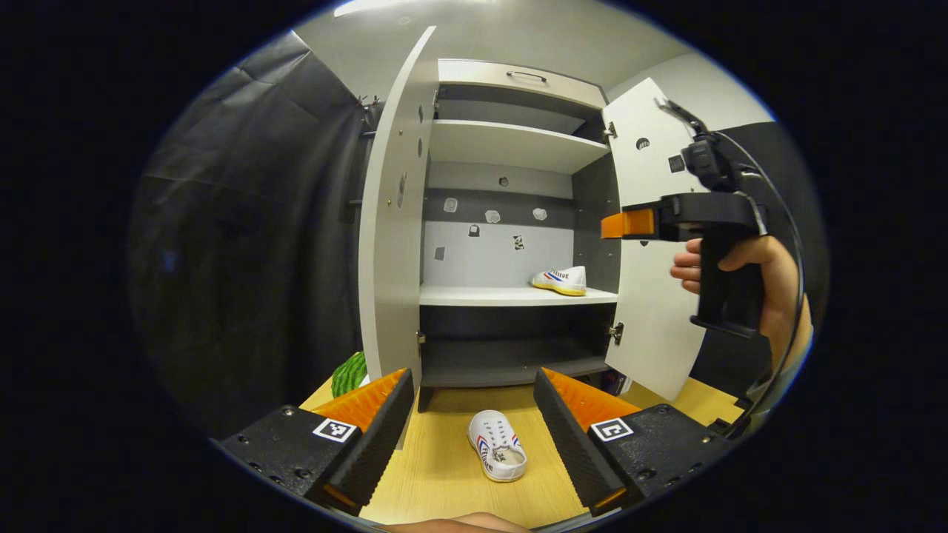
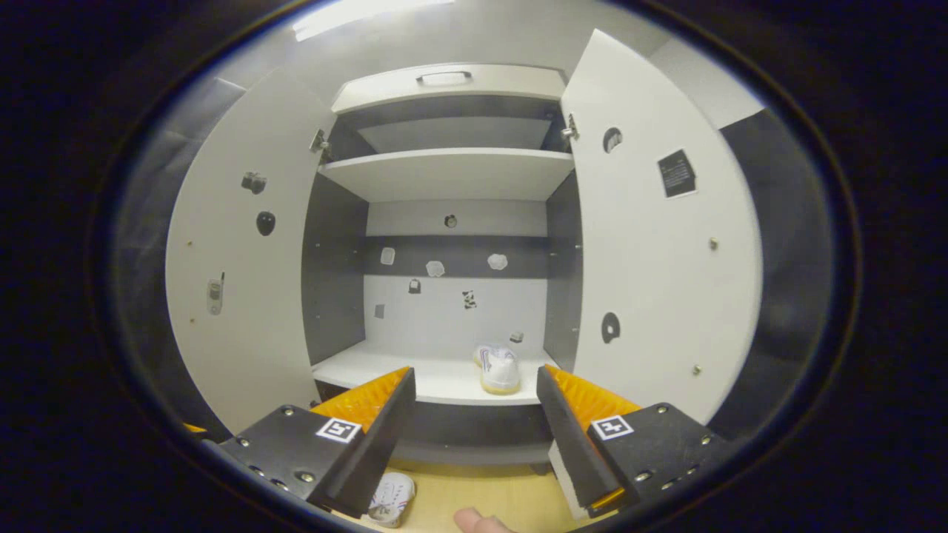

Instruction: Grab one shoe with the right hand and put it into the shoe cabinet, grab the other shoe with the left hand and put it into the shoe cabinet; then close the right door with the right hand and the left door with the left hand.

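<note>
Step one looks done — one shoe sits on the right side of the cabinet's middle shelf, both doors wide open. Second step is up: the other shoe lies on the wooden floor just in front of the cabinet, toe pointing at it.

Left gripper hovers above that shoe, jaws wide apart, holding nothing, shoe framed between the fingers. Next move, as I read it: drop down, close on the shoe's sides, lift to the shelf.

Right gripper faces the shelf — jaws wide open, empty, touching nothing.
</note>
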A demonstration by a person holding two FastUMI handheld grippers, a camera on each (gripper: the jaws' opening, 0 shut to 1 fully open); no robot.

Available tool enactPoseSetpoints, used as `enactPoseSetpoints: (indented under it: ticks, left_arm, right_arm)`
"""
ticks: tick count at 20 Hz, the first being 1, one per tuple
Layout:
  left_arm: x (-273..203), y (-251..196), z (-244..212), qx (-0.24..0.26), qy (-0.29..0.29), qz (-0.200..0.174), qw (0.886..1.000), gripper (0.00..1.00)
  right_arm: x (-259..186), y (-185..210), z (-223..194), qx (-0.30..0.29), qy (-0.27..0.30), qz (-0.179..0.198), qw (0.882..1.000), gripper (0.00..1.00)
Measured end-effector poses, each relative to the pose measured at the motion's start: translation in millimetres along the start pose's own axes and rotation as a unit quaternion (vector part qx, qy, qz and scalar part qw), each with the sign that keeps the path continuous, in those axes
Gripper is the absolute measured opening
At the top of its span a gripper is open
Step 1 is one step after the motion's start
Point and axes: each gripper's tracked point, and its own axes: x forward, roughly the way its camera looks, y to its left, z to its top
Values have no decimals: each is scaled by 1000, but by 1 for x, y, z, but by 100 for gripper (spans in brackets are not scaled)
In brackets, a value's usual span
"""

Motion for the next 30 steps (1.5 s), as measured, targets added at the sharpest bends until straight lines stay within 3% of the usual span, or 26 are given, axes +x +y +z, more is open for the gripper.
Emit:
enactPoseSetpoints:
  ticks: [7,10,12,18,20,22,25,28,30]
  left_arm:
    - [39,-8,-40,5,-4,17,1000,99]
    - [68,-12,-81,17,21,14,1000,99]
    - [86,-9,-112,17,51,18,998,99]
    - [134,-12,-210,12,148,-4,989,100]
    - [142,-6,-239,10,185,8,983,100]
    - [151,-4,-257,9,206,8,979,100]
    - [163,5,-269,21,216,21,976,100]
    - [169,10,-281,4,233,24,972,99]
    - [164,15,-294,3,274,34,961,96]
  right_arm:
    - [-94,-42,-42,16,-20,-9,1000,97]
    - [-118,-58,-72,14,-27,-31,999,97]
    - [-129,-57,-89,21,-25,-24,999,95]
    - [-154,-62,-106,57,-45,-13,997,99]
    - [-160,-47,-110,95,-37,25,994,98]
    - [-163,-43,-111,110,-33,46,992,98]
    - [-165,-55,-109,102,-43,35,993,95]
    - [-166,-52,-113,107,-42,33,993,98]
    - [-164,-51,-118,112,-38,35,992,98]
